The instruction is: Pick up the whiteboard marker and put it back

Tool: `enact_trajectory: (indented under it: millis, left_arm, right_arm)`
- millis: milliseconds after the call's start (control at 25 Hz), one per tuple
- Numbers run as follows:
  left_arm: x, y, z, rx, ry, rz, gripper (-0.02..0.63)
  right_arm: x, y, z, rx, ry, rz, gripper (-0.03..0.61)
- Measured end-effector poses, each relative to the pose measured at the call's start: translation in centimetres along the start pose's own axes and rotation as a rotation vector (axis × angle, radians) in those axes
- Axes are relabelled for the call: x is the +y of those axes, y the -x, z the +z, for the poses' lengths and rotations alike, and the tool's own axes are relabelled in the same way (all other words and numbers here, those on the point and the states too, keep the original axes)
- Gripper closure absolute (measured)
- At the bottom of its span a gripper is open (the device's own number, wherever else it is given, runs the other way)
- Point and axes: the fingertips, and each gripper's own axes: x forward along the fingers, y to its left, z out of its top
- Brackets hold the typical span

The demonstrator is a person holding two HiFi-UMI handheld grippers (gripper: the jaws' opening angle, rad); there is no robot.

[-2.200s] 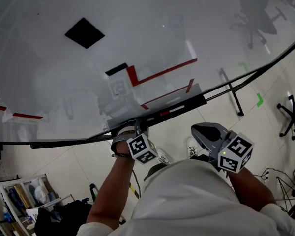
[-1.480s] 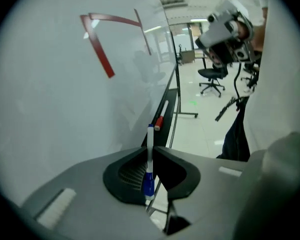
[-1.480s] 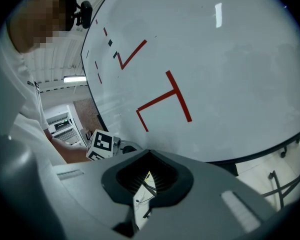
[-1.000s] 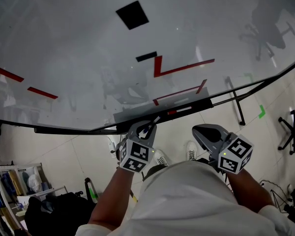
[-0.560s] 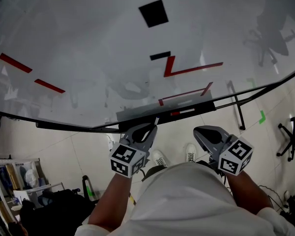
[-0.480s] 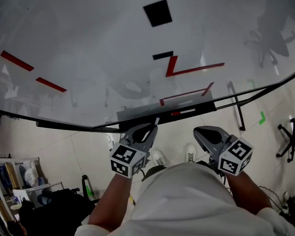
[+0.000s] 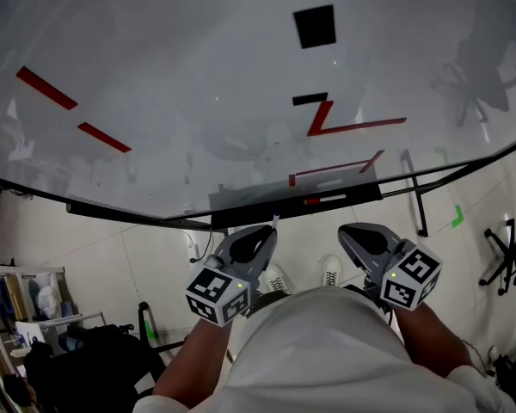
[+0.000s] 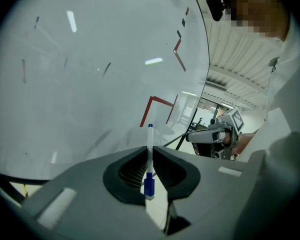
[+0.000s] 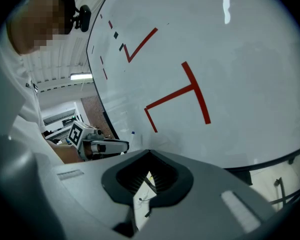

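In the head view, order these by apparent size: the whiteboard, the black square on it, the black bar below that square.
Largest: whiteboard.
Next: black square.
Smallest: black bar, about as wide as the square but far thinner.

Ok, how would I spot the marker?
Find the big whiteboard with red lines. Below its bottom edge, the left gripper is shut on the marker. It is a thin white stick with blue ends, poking out between the fingers; the right gripper holds nothing.
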Motion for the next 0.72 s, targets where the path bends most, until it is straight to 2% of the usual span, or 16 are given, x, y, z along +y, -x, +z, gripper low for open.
enact_trajectory:
  millis: [240,720]
  left_arm:
    - [-0.5,1.2,0.0,-0.027,0.032,0.007,0.560]
    - [-2.0,2.6,-0.7,-0.022,0.032,-0.015,0.560]
  right_arm:
    - [0.1,-0.4,0.3,-0.001,0.002,0.008,0.577]
    - [-0.3,-0.5,0.4,0.001,-0.002,0.003,0.577]
